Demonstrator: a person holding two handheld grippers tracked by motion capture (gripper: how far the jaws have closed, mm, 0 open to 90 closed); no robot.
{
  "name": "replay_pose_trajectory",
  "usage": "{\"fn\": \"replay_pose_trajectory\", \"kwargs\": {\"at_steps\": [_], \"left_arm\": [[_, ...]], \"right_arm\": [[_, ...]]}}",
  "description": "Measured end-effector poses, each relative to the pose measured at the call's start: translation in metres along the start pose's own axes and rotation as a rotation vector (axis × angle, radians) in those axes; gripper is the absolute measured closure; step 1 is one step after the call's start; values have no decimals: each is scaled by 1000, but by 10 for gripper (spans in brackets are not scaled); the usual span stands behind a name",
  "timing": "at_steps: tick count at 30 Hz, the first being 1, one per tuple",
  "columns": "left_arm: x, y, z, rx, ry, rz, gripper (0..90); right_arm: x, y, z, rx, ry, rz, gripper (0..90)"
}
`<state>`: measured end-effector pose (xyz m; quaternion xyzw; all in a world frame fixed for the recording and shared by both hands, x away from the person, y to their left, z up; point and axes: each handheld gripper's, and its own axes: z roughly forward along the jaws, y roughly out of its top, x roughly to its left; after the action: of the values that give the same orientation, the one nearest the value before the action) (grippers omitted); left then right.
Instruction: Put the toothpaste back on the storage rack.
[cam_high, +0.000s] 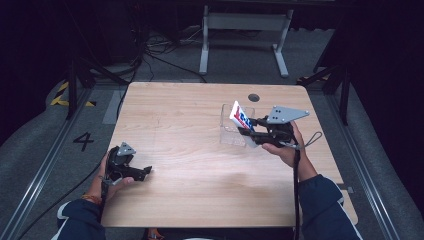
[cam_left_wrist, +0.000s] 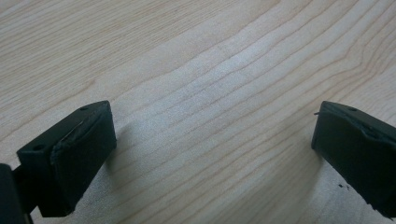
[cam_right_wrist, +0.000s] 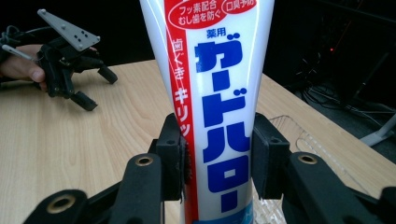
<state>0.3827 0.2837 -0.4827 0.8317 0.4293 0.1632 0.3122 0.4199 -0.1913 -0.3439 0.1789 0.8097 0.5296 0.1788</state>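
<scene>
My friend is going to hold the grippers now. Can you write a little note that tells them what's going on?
Right gripper: shut on the toothpaste tube, held up in the air above the clear plastic tray on the right part of the table.
Left gripper: open, nothing in it, low over bare wood at the table's near left.
Done: the tube is gripped and off the table.
Left: probably setting the tube down, maybe into the tray; where it belongs can't be told. Keep the grip firm meanwhile.
</scene>
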Motion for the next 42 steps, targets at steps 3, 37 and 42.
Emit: {"fn": "replay_pose_trajectory", "kwargs": {"at_steps": [3,37,42], "left_arm": [[0,0,0,0,0,0,3],[0,0,0,0,-1,1,3],[0,0,0,0,-1,1,3]], "right_arm": [[-5,6,4,-9,-14,4,621],[-58,-1,56,-34,-96,125,610],[-61,-8,57,-24,-115,122,608]]}}
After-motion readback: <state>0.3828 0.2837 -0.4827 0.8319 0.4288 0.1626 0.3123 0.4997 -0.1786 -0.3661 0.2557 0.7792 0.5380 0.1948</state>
